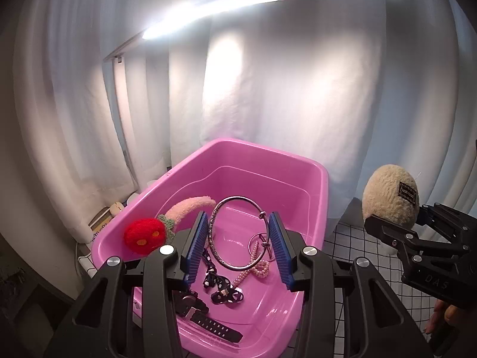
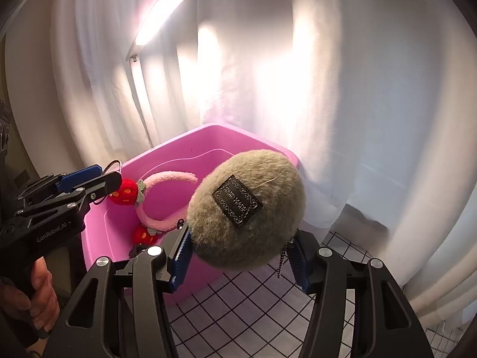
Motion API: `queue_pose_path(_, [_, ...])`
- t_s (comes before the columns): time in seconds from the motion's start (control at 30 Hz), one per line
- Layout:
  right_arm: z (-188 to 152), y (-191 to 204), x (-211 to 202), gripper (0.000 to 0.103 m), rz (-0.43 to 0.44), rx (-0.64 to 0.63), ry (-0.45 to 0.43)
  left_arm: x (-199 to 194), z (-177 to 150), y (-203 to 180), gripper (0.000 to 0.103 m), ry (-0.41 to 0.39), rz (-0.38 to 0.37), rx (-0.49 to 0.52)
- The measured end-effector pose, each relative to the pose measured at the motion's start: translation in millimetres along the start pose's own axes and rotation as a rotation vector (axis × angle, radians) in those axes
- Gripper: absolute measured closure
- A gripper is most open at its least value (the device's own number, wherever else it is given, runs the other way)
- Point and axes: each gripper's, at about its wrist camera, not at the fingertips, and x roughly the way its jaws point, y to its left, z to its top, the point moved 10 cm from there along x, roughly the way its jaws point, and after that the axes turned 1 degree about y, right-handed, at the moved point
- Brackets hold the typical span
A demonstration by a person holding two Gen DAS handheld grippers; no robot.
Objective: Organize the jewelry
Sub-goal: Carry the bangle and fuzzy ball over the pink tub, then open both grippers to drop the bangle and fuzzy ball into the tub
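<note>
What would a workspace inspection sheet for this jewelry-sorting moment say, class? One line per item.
Surface: white tablecloth with black grid lines; a pink plastic tub stands on it.
Job's things: in the tub, a large silver metal bangle, a pink bead string, a black-and-white chain, a black strapped wristwatch and a pink plush headband with red strawberries.
Clutter: small items behind the tub, unclear.
Grippers: left gripper open above the tub, empty; right gripper shut on a beige fluffy oval pouch with a black label, beside the tub.
Cables: nothing seen.
Surroundings: white curtain, lit bar lamp.
</note>
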Motion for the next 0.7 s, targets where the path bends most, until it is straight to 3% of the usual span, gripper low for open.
queue_pose_path(0.27, [13.6,52.5,61.9,0.049,0.065,-0.072,0.079,35.5,-18.9,60.2,0.062,0.087,0.089,-0.095])
queue_pose_path(0.7, [0.0,59.6,130.0,0.048,0.034,-0.089,0.209,81.4,-43.0,73.6,0.061,0.218,0.124,-0.146])
